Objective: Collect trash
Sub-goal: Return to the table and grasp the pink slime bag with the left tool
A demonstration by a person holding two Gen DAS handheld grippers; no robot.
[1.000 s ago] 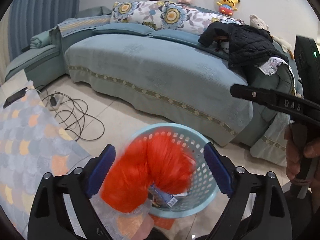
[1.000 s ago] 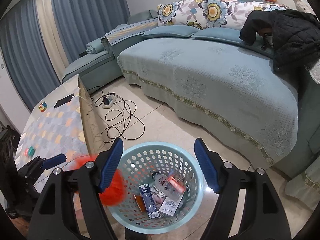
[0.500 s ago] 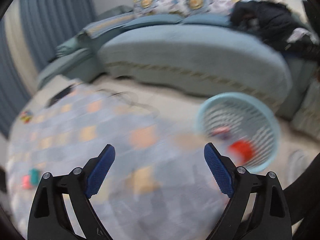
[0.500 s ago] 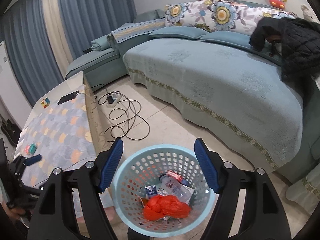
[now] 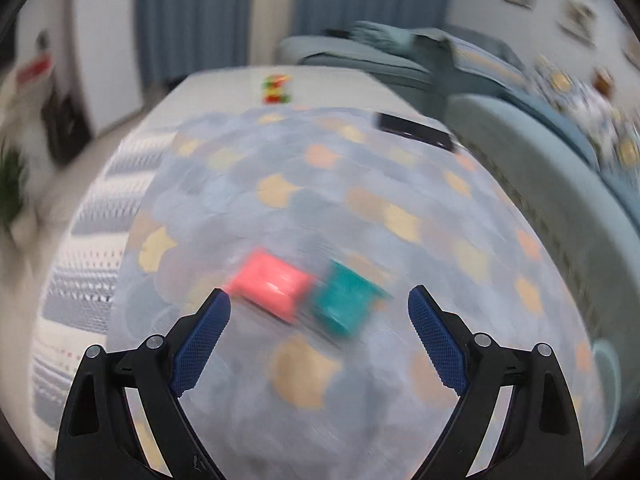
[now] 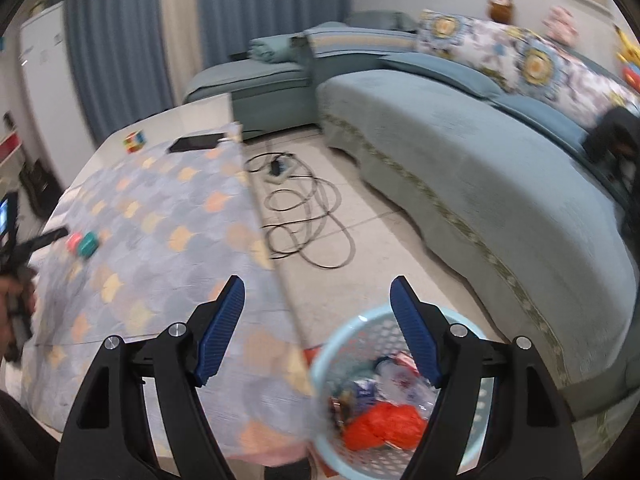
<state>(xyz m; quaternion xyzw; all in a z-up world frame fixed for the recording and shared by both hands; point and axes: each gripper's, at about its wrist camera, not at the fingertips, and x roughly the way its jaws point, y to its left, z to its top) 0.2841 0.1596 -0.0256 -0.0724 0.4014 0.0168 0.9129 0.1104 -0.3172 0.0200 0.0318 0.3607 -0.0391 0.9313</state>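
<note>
Both grippers gape empty: left gripper (image 5: 318,306) over pink (image 5: 272,284) and teal packets (image 5: 344,304), right gripper (image 6: 318,300) above basket (image 6: 352,328).

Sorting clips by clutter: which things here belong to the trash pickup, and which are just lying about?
Job:
- basket
- orange bag in it
- pink packet
- teal packet
- left gripper, open
- right gripper, open

Probably lying about:
- phone
- cube
- cables
- sofa

Blurred pink packet (image 5: 269,289); basket (image 6: 486,408) cut off.
</note>
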